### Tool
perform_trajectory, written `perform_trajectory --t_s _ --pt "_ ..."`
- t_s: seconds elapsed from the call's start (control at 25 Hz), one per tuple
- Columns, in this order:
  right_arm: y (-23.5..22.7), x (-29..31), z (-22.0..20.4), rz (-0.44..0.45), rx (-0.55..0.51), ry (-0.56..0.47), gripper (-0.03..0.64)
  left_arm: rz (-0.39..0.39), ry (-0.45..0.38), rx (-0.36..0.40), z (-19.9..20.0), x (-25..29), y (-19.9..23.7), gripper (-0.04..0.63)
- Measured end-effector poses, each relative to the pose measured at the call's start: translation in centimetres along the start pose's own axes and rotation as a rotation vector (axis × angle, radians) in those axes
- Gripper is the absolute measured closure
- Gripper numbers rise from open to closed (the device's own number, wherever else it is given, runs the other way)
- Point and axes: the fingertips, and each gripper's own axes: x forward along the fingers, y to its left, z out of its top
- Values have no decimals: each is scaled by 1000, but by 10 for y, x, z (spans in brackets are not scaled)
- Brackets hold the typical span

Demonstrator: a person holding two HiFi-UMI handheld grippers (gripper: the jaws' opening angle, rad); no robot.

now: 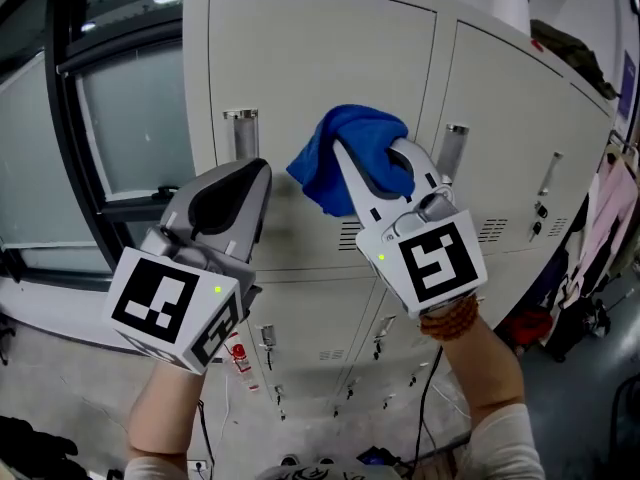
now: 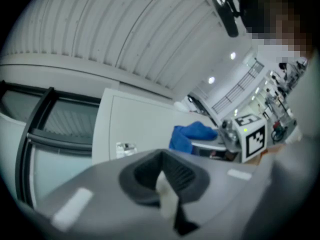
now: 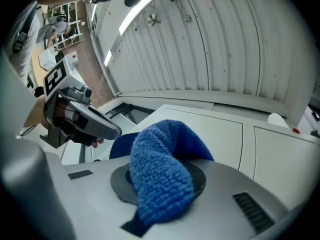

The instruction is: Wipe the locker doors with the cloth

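A blue cloth (image 1: pixel 345 153) is bunched against the upper left locker door (image 1: pixel 320 58), between its metal handle (image 1: pixel 241 133) and the neighbouring door's handle (image 1: pixel 454 148). My right gripper (image 1: pixel 372 158) is shut on the cloth, which spills over its jaws (image 3: pixel 162 169) in the right gripper view. My left gripper (image 1: pixel 255 173) is held lower left of the cloth, just below the left handle. It is shut with nothing in it (image 2: pixel 162 176). The left gripper view shows the cloth (image 2: pixel 192 134) and the right gripper to its right.
More white locker doors (image 1: pixel 510 128) run to the right, with a lower row (image 1: pixel 330 348) carrying keys and tags. A dark-framed window (image 1: pixel 130 118) stands at the left. Clothes (image 1: pixel 610 218) hang at the far right. A white roll (image 1: pixel 512 3) sits on top of the lockers.
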Motion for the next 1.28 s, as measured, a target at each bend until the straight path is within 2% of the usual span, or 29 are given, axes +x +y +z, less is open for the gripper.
perform_trajectory --t_s 0.2,0.36,0.52,0.72,0.84,1.04,1.28 --pt "34 -36 -6 49 146 0 594 -15 11 -60 -26 -22 -17 594" --pt "59 -68 -20 52 232 11 594 -28 30 -127 -58 -45 -39 592" --pt "87 -90 -54 61 356 67 594 -37 86 -220 -106 -62 -62 592" --pt "111 -113 -80 33 465 107 594 -41 163 -242 -150 -70 -77 594" --pt "120 -119 -89 17 481 128 594 -27 176 -257 -161 -72 -77 594" --pt "131 -121 -96 11 506 147 594 -27 186 -239 -165 -71 -79 593" --pt "124 -117 -93 7 473 141 594 -15 197 -237 -166 -67 -78 594"
